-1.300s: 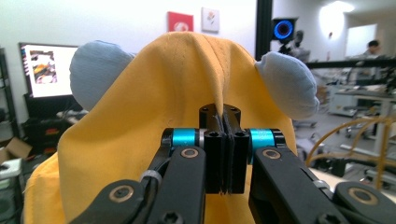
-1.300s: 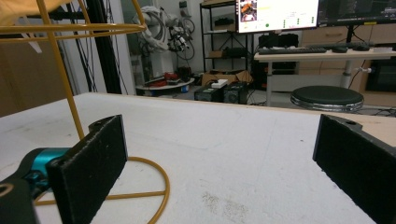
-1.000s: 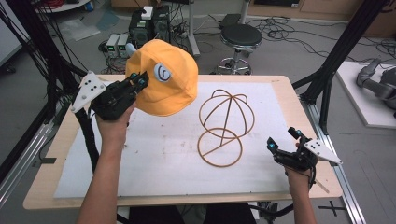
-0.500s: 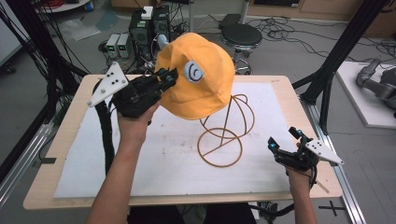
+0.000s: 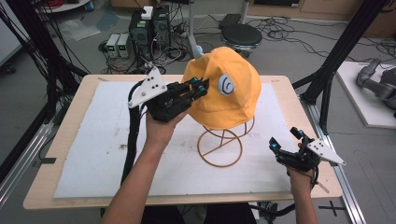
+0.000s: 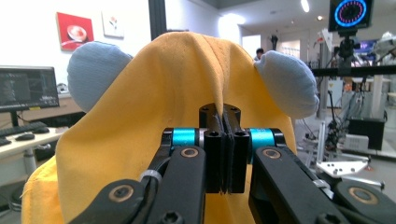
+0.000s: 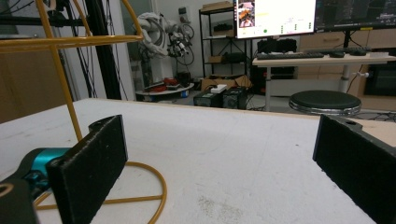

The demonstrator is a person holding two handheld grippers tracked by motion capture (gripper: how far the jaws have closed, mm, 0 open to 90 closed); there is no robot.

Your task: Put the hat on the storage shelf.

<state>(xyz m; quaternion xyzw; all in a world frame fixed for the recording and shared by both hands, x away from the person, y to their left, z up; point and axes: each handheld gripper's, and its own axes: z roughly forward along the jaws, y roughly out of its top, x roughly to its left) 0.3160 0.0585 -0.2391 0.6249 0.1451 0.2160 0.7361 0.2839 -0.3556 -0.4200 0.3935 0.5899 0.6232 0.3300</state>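
Holding, left gripper (image 5: 198,87): I have its jaws pressed together on a fold of the yellow hat (image 5: 223,91); in the left gripper view the cloth is pinched between the black pads (image 6: 215,140), with two pale blue ears (image 6: 95,74) standing out at either side.
Left arm: my forearm (image 5: 140,182) reaches up from the bottom edge toward the middle of the desk, the hand (image 5: 161,128) raised above the surface, the grey plate tilted to the left.
Right gripper (image 5: 286,139): jaws spread wide with nothing between them, low near the right front of the desk; in the right gripper view its two pads (image 7: 91,163) frame bare mat.
Hat: it sits draped over the top of the wire stand (image 5: 220,148), whose ring base and lower hoops show beneath the brim; a blue spiral patch (image 5: 227,84) faces the camera.
Surface: white mat (image 5: 93,149) over a wooden desk (image 5: 46,198).
Room: a black stool (image 5: 241,33) and computer boxes (image 5: 148,25) among cables on the floor behind; black frame legs at both sides.
Change: a second ago I held the hat left of the stand with the wire dome bare; now it covers the dome. My right gripper has not shifted.
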